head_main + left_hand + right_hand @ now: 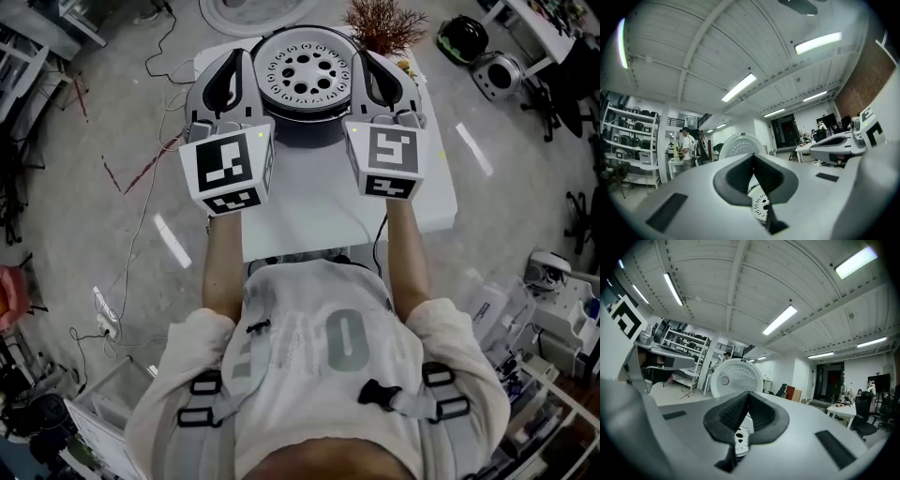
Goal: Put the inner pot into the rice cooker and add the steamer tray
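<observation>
Currently my left gripper (754,178) and right gripper (746,408) pinch opposite rims of the steamer tray (302,73), at the table's (309,197) far end; probably light, stiff, slick, so rim grips suit.

steamer tray (303,72): pale, smooth, matt, metal or plastic unclear. left gripper (753,161) and right gripper (747,399): matt light-grey plastic shells, dark ribbed rubbery pads (727,413). marker cube (230,169): matt white, black print. tabletop (309,202): smooth white. shirt (319,375): soft grey cloth. floor (94,187): rough grey concrete
</observation>
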A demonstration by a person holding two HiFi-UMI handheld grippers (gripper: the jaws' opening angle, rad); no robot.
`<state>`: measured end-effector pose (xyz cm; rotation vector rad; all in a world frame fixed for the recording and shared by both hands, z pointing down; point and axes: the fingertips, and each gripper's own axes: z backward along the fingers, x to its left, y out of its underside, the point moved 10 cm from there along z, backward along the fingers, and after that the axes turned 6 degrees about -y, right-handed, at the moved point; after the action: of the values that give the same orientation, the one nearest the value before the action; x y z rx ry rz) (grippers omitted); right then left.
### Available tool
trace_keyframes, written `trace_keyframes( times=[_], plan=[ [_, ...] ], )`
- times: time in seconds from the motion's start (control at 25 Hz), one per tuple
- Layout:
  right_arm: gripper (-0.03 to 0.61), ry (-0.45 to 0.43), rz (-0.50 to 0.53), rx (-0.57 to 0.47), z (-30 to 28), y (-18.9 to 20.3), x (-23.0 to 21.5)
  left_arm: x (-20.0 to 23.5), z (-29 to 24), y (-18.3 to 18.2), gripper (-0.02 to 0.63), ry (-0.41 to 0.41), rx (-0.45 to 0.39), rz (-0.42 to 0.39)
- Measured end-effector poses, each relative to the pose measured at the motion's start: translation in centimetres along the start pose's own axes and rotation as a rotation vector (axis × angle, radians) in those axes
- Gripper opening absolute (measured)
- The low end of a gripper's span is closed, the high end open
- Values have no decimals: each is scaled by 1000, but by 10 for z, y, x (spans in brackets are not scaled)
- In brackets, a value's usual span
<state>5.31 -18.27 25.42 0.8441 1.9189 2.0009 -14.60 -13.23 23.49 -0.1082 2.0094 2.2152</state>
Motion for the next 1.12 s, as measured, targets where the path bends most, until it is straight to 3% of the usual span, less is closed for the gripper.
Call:
trace_keyframes(
  times=[0.24, 0.48, 0.6, 1.12],
  plan=[
    [9, 16, -46, -33, 46, 4, 37, 6, 56, 3, 20, 18, -67, 22],
    [9, 55, -79, 15, 80, 28, 64, 12, 96, 37, 20, 43, -5, 47],
    [9, 62, -94, 51, 87, 38, 73, 14, 100, 50, 20, 63, 30, 41],
    [9, 68, -111, 42, 92, 40, 72, 14, 98, 50, 20, 69, -7, 62]
  ],
)
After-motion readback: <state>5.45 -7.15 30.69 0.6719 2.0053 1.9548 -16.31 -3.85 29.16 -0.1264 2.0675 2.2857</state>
